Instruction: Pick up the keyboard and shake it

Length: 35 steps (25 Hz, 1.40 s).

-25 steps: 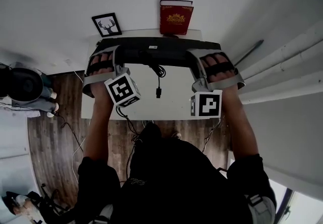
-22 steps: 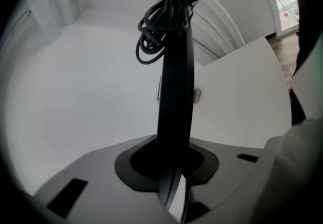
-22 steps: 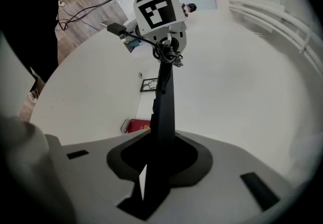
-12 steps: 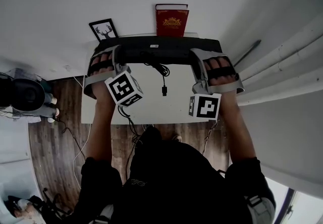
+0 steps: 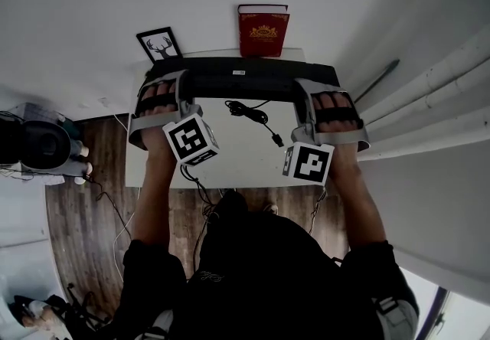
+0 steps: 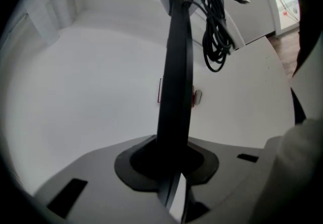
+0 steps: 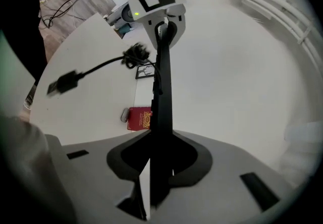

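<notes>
1. The keyboard is held clear of the white table, above its far half. It looks like a light, stiff, slim slab of smooth plastic. I judge it could slip in a hard shake, so its two short ends are the places to grip.
2. Its long axis runs left to right, parallel to the table's far edge. The face turned up carries a small white label, so it is probably the underside; no keys show.
3. Its cable hangs loose over the table's middle, with the USB plug free to swing.
4. The left gripper, over the table's left side, is clamped on the keyboard's left end. The right gripper, over the table's right side, is clamped on the other end. Its jaws have just been closing slightly with the keyboard between them.
5. A red book stands at the table's far edge, and a framed deer picture stands at its far left corner.
</notes>
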Each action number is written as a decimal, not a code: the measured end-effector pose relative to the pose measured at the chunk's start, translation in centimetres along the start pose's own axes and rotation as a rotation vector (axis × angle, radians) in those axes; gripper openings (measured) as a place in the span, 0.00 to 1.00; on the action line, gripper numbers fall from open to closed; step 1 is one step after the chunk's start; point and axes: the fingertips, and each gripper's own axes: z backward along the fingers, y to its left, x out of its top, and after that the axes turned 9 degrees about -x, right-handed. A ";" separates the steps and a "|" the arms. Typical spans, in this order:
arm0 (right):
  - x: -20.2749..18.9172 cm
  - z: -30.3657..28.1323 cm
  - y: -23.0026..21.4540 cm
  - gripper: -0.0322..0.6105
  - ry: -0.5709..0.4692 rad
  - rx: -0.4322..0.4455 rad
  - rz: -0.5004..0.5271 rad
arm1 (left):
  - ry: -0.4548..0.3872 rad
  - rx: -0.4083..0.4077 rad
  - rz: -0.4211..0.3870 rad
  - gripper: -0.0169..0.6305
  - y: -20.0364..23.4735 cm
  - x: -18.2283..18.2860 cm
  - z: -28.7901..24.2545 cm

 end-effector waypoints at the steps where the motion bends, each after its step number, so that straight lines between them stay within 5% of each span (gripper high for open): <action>1: -0.3 -0.2 0.0 0.21 0.011 0.012 -0.014 | -0.013 0.014 -0.029 0.15 0.0 0.3 0.2; 7: -3.0 -2.6 0.3 0.20 0.041 0.045 0.004 | -0.153 0.025 -0.147 0.14 -1.2 2.5 3.5; 10: -3.7 -3.9 0.3 0.20 0.039 0.036 0.019 | -0.154 0.037 -0.209 0.16 -1.5 3.5 5.3; 17: -1.6 -5.9 0.1 0.20 -0.038 0.067 -0.034 | -0.007 0.089 -0.245 0.17 -0.1 2.4 8.3; 26: 5.7 -8.2 -2.1 0.20 -0.200 0.018 -0.084 | 0.298 0.115 -0.208 0.17 1.7 -1.6 13.3; 35: 10.9 -9.4 -4.2 0.20 -0.244 -0.013 -0.029 | 0.343 0.133 -0.123 0.17 3.0 -6.4 13.5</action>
